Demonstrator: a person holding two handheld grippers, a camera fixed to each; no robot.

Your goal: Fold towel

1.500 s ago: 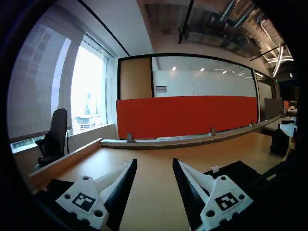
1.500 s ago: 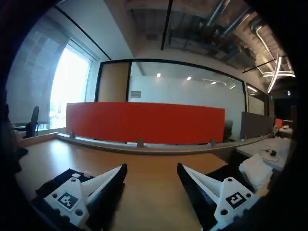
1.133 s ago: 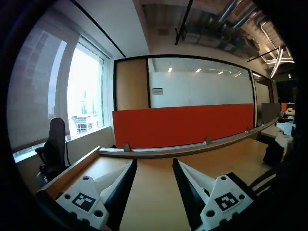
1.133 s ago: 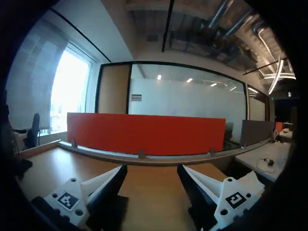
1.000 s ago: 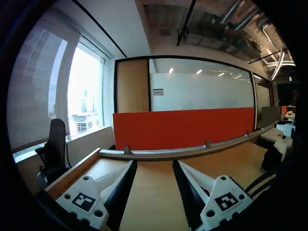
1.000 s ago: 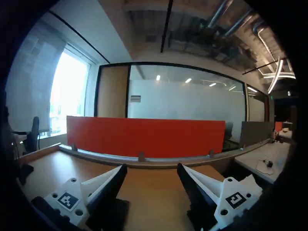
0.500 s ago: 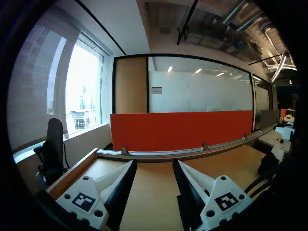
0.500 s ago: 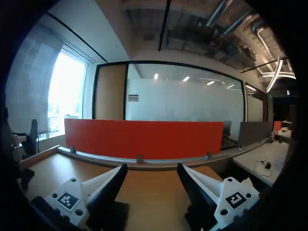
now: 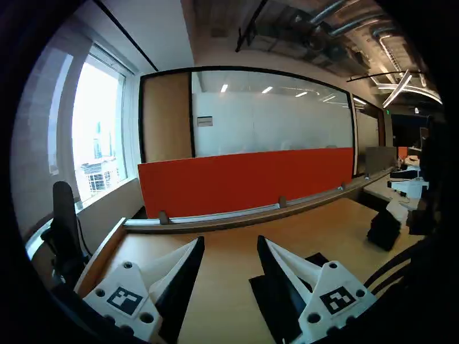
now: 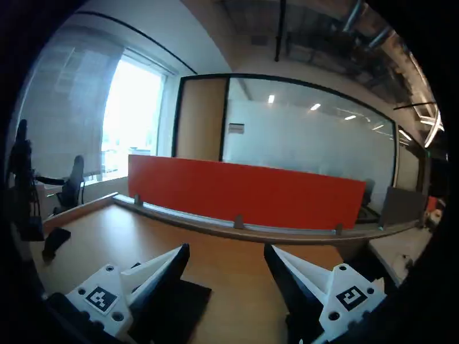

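- Towel (image 9: 261, 292), black, flat on the wooden surface (image 9: 321, 218); only a corner shows, so its long axis is unclear.
- Left hand-held gripper (image 9: 229, 239): fingers apart, towel beneath its right finger.
- Right hand-held gripper (image 10: 226, 247): fingers apart, towel (image 10: 192, 304) beneath its left finger.

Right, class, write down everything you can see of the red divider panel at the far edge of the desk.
The red divider panel is a long, flat, upright screen, plain orange-red and matte. It stands along the far edge of the wooden desk, held at its foot by small grey brackets on a pale rail. Its top edge is unbroken. A glass wall rises behind it. Nothing leans on it.
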